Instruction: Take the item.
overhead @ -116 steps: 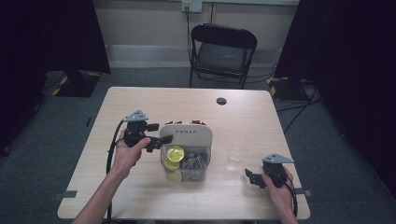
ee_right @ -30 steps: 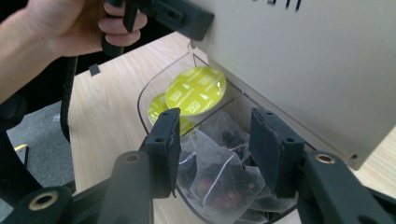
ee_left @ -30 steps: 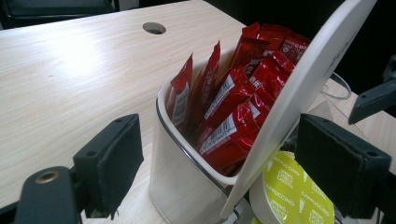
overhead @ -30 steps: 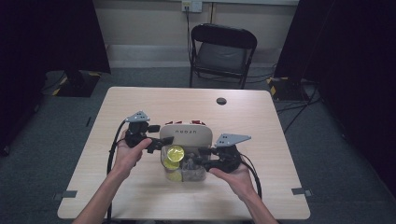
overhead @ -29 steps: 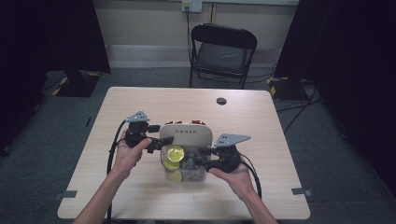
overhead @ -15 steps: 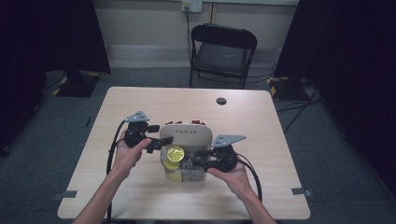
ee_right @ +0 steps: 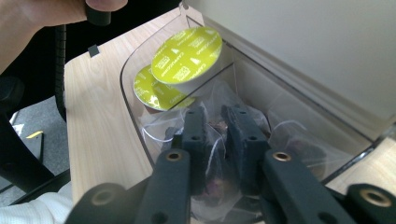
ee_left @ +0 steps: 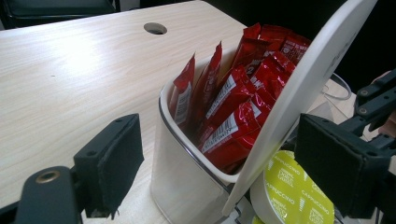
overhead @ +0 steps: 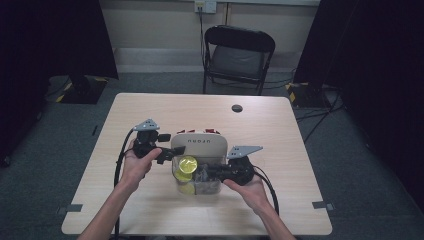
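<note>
1. So the thing in play is a clear tea bag (ee_right: 219, 140), sitting in the front compartment of the clear organizer box (overhead: 197, 172) in the middle of the table (overhead: 280, 130).
2. The right hand-held gripper (ee_right: 215, 133) is dipped into that compartment. Its jaws have just been closing and now pinch the tea bag between them, with only a narrow gap left between the pads.
3. More of the same clear bags lie around it in that compartment, one just to the right of the jaws in the right gripper view.
4. Next door, same box, are two yellow-green capsules (ee_right: 187, 53), one stacked half over the other. "Cappuccino" is printed on the lids.
5. The back compartment is stuffed with red sachets (ee_left: 233, 107) standing upright.
6. The box's white lid (ee_left: 299, 93) stands tilted open between the sachets and the capsules.
7. The left hand-held gripper (ee_left: 233, 163) is at the left end of the box with its jaws spread wide, one on either side of the box corner and the lid edge. The pads aren't pressing on anything that I can see.
8. Further out: a round grommet hole (overhead: 237, 108) near the far edge of the table, and a black folding chair (overhead: 240, 55) behind it.
</note>
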Available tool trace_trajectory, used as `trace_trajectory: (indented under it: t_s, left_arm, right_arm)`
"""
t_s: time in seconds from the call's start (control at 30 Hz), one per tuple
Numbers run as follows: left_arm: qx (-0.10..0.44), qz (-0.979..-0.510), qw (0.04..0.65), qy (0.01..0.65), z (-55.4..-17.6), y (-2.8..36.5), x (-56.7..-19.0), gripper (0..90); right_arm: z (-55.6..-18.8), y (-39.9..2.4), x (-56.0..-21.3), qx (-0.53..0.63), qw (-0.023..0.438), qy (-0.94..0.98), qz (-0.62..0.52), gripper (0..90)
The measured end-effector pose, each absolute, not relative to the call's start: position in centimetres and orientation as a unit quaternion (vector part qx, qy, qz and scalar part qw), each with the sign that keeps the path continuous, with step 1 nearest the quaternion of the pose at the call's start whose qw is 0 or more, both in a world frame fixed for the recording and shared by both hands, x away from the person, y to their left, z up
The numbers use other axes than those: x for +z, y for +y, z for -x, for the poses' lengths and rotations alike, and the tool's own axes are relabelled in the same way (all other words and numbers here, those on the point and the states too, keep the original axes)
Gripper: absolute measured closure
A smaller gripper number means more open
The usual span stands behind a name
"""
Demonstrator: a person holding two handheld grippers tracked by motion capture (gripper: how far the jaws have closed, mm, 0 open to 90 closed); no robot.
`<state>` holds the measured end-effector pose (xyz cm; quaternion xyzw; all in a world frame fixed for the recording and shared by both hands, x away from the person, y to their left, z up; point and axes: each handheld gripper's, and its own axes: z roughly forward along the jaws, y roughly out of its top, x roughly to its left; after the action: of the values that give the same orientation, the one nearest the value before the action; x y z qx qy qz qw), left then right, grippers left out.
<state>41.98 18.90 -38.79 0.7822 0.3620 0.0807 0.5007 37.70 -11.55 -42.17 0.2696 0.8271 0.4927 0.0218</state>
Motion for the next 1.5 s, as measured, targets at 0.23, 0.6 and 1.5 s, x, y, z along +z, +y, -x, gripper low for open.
trace_trajectory:
  t_s: [0.23, 0.6, 1.5]
  left_arm:
    - [0.081, -0.783, 0.500, 0.361, -42.0, 18.9, -38.8, 15.2]
    - [0.081, -0.782, 0.500, 0.362, -42.0, 18.9, -38.8, 15.2]
    - [0.082, -0.783, 0.500, 0.361, -42.0, 18.9, -38.8, 15.2]
  right_arm:
    - [-37.7, -11.7, -42.1, 0.498, 0.017, 0.824, -0.271, 89.4]
    - [-37.6, -11.8, -41.7, 0.505, 0.022, 0.820, -0.271, 90.0]
    - [-37.3, -12.0, -40.0, 0.531, 0.034, 0.805, -0.264, 90.0]
